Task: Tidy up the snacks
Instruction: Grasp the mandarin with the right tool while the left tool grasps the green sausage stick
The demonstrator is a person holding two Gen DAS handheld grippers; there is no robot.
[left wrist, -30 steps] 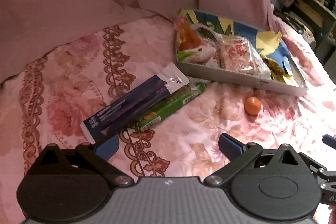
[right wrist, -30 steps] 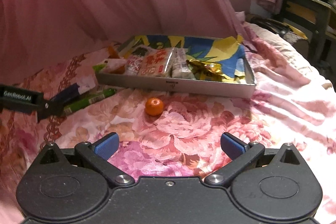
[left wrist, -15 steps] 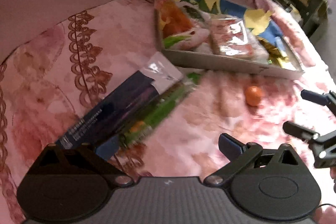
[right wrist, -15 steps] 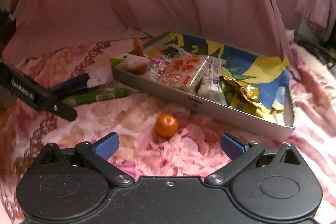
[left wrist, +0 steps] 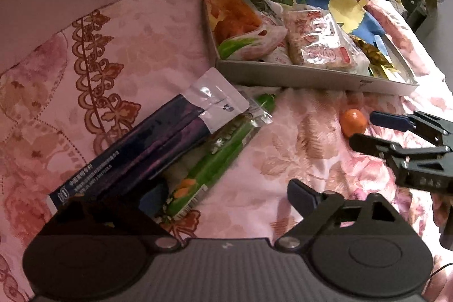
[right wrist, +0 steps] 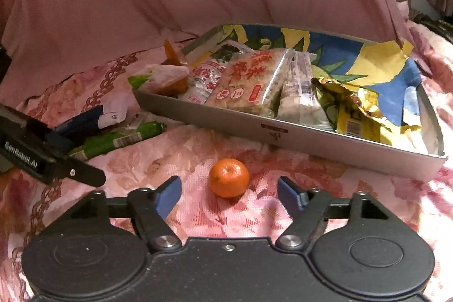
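We see the right gripper (right wrist: pixel 229 196) closing its jaws around the small orange (right wrist: pixel 228 177) on the floral bedspread (right wrist: pixel 325 203), just before the near wall of the grey tray (right wrist: pixel 325 137) of snacks; its pads are not yet touching the fruit. The left gripper (left wrist: pixel 223 196), wide but closing, straddles the near end of the green packet (left wrist: pixel 215 160), with the dark blue packet (left wrist: pixel 141 152) overlapping that one's left side.

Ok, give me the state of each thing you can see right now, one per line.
Shallow grey tray: partly filled with snack packets.
Small orange mandarin: loose on bedspread, ungripped.
Dark purple pouch: flat, outside tray.
Green packet: flat, outside tray.
Right gripper: closing, flanking mandarin.
Left gripper: closing over the packets.
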